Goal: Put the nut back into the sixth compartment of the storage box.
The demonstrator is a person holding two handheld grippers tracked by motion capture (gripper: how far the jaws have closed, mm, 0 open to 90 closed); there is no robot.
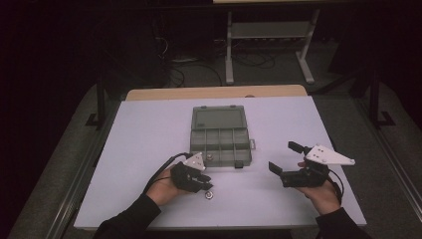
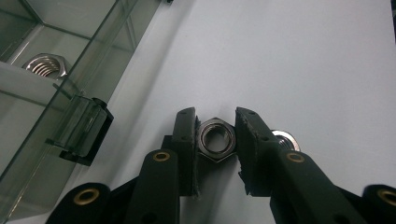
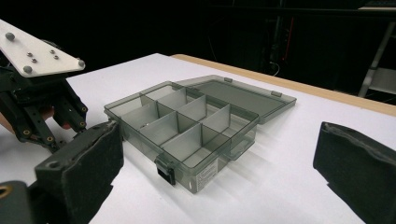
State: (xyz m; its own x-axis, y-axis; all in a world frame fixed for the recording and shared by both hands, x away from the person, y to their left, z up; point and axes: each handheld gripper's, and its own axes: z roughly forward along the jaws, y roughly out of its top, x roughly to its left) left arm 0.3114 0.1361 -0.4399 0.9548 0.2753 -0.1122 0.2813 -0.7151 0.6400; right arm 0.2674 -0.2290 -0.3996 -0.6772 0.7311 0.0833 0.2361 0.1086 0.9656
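Note:
My left gripper is shut on a steel hex nut that lies flat on the white table; both pads press on its sides. A second nut lies just outside the right jaw, and it is the small metal piece below the left gripper in the high view. The smoky clear compartment box lies open in the middle, its lid flat behind it. One compartment holds another nut. My right gripper stands open and empty to the right of the box.
The box's front latch sits close to the left jaw. The white table top has free room to the left and right of the box. A wooden edge runs along the far side, with a metal stand on the dark floor beyond.

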